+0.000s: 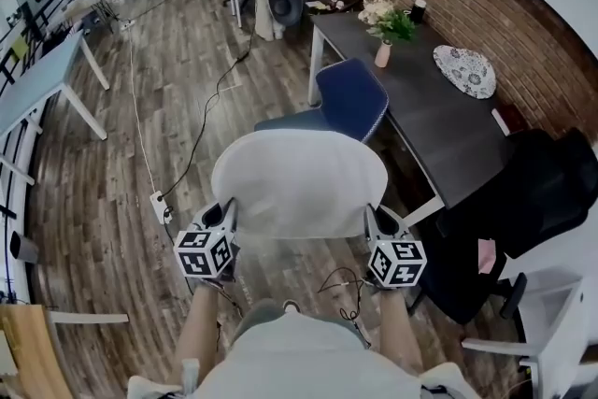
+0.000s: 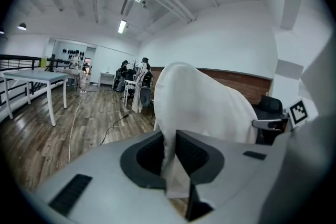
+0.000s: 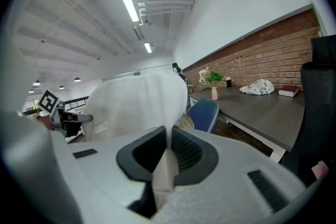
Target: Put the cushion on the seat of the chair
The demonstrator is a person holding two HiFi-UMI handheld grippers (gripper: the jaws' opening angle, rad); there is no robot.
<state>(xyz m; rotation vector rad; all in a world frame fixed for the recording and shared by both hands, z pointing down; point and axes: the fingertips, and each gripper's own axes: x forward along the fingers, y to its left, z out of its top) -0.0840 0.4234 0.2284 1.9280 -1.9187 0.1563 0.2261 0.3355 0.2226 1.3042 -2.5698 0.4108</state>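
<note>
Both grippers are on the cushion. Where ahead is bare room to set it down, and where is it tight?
Free: the blue chair's seat, though the white cushion hides its near part, and the dark table this side of the pink vase and patterned round cloth. Tight: the gap between table and black office chair.

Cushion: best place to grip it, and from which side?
The thin near edge, one corner per gripper, coming from the person's side. The cushion is wide, flat and soft. Its edge is thin enough for nearly closed jaws, which is how the left gripper and right gripper pinch it now.
</note>
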